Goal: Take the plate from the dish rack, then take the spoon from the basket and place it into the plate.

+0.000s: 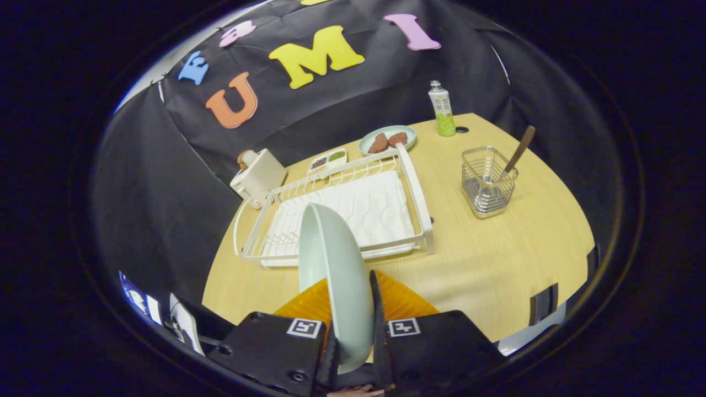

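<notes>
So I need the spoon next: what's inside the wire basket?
A wooden-handled spoon leans in the wire basket, handle sticking out above the rim. Its bowl end is hard to make out through the wires. The gripper is shut on the plate.

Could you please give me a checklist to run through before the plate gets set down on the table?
1. Grip: the gripper is shut on the plate, a finger on each face. Ok.
2. Plate out of the rack: it is held on edge, up in front of the rack's near rail. Ok.
3. Landing spot: the bare table between rack and basket looks free. Ok.
4. Plate's pose: on edge, not flat; it needs turning before release. Not ok.
5. Spoon ready: it stands in the basket, handle up. Ok.
6. Grip margin near the rim: cannot tell.
</notes>
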### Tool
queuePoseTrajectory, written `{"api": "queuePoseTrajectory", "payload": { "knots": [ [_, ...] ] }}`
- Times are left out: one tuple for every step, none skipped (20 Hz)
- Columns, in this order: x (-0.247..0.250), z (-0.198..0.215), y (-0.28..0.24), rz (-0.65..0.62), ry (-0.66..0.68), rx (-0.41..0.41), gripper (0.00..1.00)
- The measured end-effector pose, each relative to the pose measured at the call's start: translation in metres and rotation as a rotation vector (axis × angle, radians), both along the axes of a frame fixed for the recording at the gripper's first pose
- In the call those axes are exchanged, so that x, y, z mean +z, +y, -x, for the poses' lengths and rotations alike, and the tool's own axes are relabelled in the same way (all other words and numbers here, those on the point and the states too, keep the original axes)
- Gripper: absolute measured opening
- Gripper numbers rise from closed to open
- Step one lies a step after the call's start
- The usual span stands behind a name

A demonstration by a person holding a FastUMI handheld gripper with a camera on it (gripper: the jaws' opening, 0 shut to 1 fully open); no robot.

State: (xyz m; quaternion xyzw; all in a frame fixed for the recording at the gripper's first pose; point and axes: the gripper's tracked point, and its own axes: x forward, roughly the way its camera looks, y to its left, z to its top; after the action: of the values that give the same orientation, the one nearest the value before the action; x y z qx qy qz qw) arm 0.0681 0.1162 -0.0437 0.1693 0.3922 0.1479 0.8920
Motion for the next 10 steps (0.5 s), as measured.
{"api": "queuePoseTrajectory", "payload": {
  "knots": [
    [-0.011,-0.001,-0.002,-0.019,-0.012,-0.013,0.3],
    [-0.023,-0.001,-0.004,-0.036,-0.011,-0.016,0.3],
    [-0.036,0.001,-0.003,-0.061,-0.002,-0.015,0.3],
    [-0.047,0.002,-0.005,-0.092,0.014,-0.023,0.3],
    [-0.058,0.003,-0.006,-0.117,0.032,-0.028,0.3],
    [-0.067,0.002,-0.008,-0.136,0.05,-0.036,0.3],
    [-0.076,0.001,-0.011,-0.163,0.069,-0.046,0.3],
    [-0.078,0.002,-0.011,-0.21,0.089,-0.051,0.3],
    [-0.085,0.003,-0.01,-0.246,0.112,-0.055,0.3],
    [-0.089,0.002,-0.009,-0.27,0.123,-0.054,0.3]
  ]
}}
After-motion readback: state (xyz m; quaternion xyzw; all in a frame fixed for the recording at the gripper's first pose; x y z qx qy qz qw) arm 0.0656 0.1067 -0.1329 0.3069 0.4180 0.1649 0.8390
